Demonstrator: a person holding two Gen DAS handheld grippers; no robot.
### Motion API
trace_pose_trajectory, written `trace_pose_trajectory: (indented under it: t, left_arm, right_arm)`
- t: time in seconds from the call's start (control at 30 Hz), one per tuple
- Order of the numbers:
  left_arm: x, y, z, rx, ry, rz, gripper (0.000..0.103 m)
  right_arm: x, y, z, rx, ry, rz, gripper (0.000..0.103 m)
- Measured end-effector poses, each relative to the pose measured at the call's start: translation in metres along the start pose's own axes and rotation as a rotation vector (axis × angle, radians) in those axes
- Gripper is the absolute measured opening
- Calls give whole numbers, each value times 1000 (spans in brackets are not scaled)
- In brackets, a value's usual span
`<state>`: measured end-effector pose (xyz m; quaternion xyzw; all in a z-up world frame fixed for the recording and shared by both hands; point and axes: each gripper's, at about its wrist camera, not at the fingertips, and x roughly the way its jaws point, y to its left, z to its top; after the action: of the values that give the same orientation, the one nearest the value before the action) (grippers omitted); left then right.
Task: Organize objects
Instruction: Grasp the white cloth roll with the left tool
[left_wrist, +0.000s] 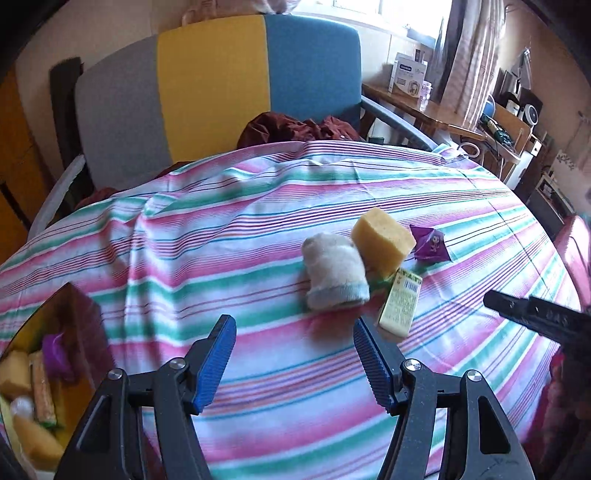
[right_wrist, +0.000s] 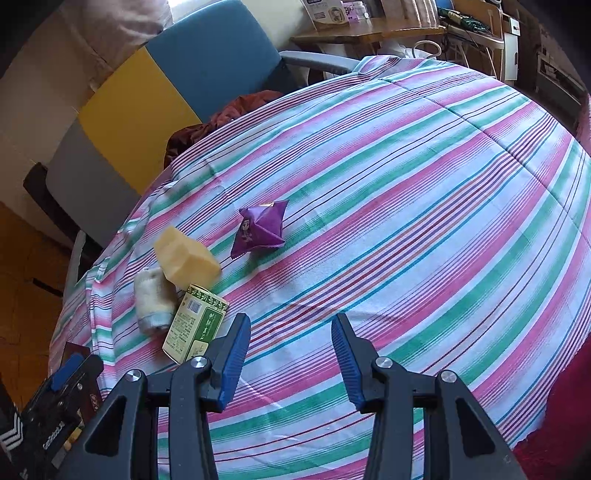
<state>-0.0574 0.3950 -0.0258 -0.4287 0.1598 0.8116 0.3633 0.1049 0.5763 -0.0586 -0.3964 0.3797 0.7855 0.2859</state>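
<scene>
The left tool (left_wrist: 294, 332) stands with its ribbed blue pads spread wide and nothing between them, poised low over the striped cloth (left_wrist: 221, 229) that covers the surface. The right tool (right_wrist: 291, 332) is likewise spread and empty. Directly ahead of the left tool and slightly to its right lies the rolled sock (left_wrist: 334, 275), a soft cream terry bundle with a pale blue cuff, its long axis running roughly away from the tool and tilted a little sideways. It appears to touch the yellow sponge (left_wrist: 382, 242) just behind it — a porous block, blunt-cornered, propped at a tilt. Beside both lies the small carton (left_wrist: 400, 304), pale green printed card with a barcode, its long axis pointing roughly toward the left tool. Further off to the right sits the purple sachet (left_wrist: 432, 245), a puffed foil pyramid with a printed figure. From the right tool the same cluster lies off to the left, the carton nearest, the sachet ahead and apart from the rest. The left tool looks better lined up on the sock — judged the likelier next pickup, and its soft pile should compress readily under the pads. At the left tool's lower left a box (left_wrist: 48, 369) already holds a sponge and a purple packet; the loose items presumably go there.
</scene>
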Motion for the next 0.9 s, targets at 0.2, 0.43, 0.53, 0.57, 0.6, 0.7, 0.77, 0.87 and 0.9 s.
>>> trace_pose_trajectory:
  t: [0.2,0.43,0.53,0.57,0.6,0.7,0.77,0.87,0.9]
  left_arm:
    - [41,-9,24,-17,45,-12,75]
    - [77,-18,41,3,80,3,75]
    - [88,-20,47,-2,84,-25,78]
    - [91,-22,49,-2,83,-33,78]
    - [93,-23,50,-2,84,-40,78]
    - [100,-24,49,-20,103,-85,75]
    - [103,-24,47,-33,115,-130,67]
    - [99,-27,43,-37,121,-183,50]
    - [95,-29,41,-28,114,-179,48]
  right_arm:
    - [4,-2,0,14,22,17,46]
    - [8,0,0,15,39,30,46]
    - [9,1,0,12,45,33,46]
    - [9,1,0,11,47,33,46]
    - [9,1,0,12,48,32,46]
    - [9,1,0,12,52,30,46]
    - [9,1,0,12,53,27,46]
    - [10,1,0,10,54,22,46]
    - [11,0,0,10,55,20,46]
